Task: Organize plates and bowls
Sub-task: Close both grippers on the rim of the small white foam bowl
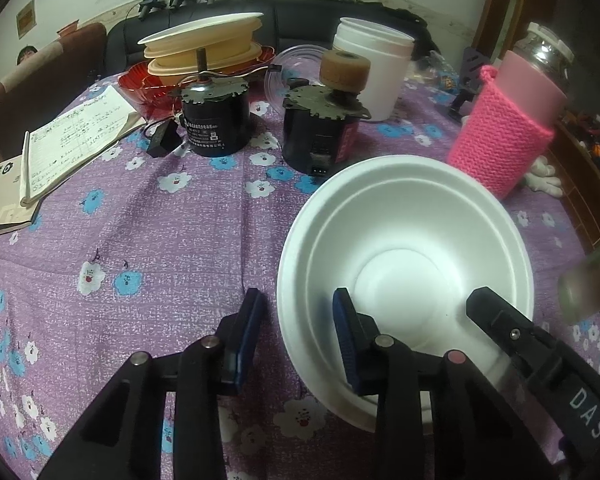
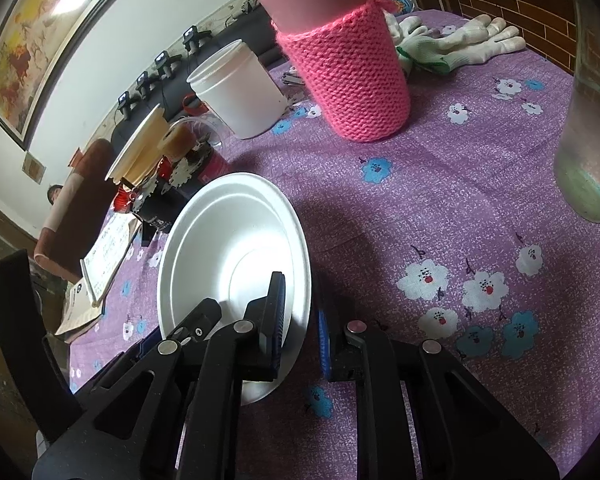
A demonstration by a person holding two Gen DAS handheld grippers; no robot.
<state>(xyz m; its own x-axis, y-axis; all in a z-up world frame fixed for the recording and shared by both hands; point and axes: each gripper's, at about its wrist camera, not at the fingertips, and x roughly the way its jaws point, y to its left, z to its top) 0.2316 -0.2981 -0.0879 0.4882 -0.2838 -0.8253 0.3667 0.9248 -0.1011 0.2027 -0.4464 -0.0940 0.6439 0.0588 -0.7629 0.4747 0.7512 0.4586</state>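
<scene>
A white foam bowl (image 1: 404,240) sits upright on the purple flowered tablecloth (image 1: 160,240). My left gripper (image 1: 299,300) straddles its left rim, one finger inside and one outside, with a strip of cloth showing between the outer pad and the rim, so it is open. My right gripper (image 2: 300,300) is shut on the near rim of the bowl (image 2: 236,240), one pad against the inner wall and one outside. One of the right gripper's fingers (image 1: 496,312) shows inside the bowl in the left wrist view. A stack of dishes (image 1: 204,46), a white plate on beige bowls in a red bowl, stands at the back.
Two black motors (image 1: 214,120) (image 1: 320,128), a white tub (image 1: 374,68) and a clear lid (image 1: 288,72) stand behind the bowl. A jar in a pink knit sleeve (image 1: 504,140) is to the right, with a glass (image 2: 592,140) and white gloves (image 2: 460,44). An open notebook (image 1: 72,144) lies left. A person (image 1: 28,54) sits beyond.
</scene>
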